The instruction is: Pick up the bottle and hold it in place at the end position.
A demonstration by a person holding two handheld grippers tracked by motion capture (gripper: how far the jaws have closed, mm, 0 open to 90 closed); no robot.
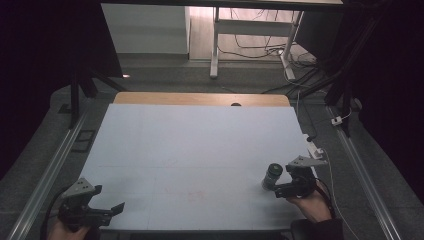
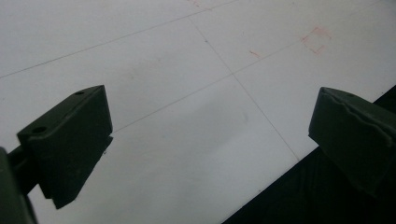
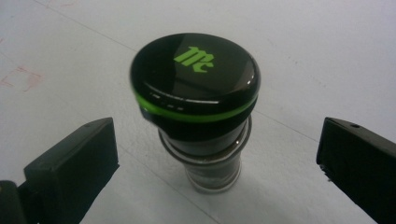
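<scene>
Both your tongs stand apart; one spice jar sits upright between the right pair, untouched.

Your right gripper (image 3: 215, 154) flanks the spice jar (image 3: 198, 112) near the table's (image 1: 190, 140) right front edge, its glass base partly hidden under the black cap. Only the right gripper view reveals the green logo. Your left gripper (image 2: 205, 140) gapes over bare surface at the front left corner, where faint red marks (image 2: 315, 39) stay hard to read.

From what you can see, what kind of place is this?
Probably a lab or workshop set up for recording: a pale blue table framed by metal rails, loose cables on the floor beyond, and one spice jar between open jaws.
</scene>
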